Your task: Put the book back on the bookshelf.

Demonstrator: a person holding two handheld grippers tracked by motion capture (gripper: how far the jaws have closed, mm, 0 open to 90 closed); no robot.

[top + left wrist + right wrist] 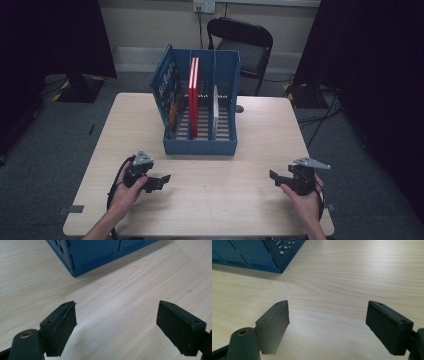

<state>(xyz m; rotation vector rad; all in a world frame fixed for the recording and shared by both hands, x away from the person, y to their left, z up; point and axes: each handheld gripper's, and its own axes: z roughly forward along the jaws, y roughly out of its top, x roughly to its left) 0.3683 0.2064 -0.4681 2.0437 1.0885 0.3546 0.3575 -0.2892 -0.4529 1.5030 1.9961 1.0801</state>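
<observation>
Both grippers, left gripper [161, 179] and right gripper [274, 176], gape wide over the table [225, 200] (apparently resting), before the blue rack [201, 146].

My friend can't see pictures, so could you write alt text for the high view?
A blue file rack stands on a pale wooden table, holding a blue book, a red book and a white book. Nearer, the left gripper and right gripper rest open and empty.

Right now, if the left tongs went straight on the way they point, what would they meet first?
Probably the bare wooden table just ahead, since the open left tongs look tilted down at it; the corner of the blue file rack lies farther on, slightly off-line.
</observation>
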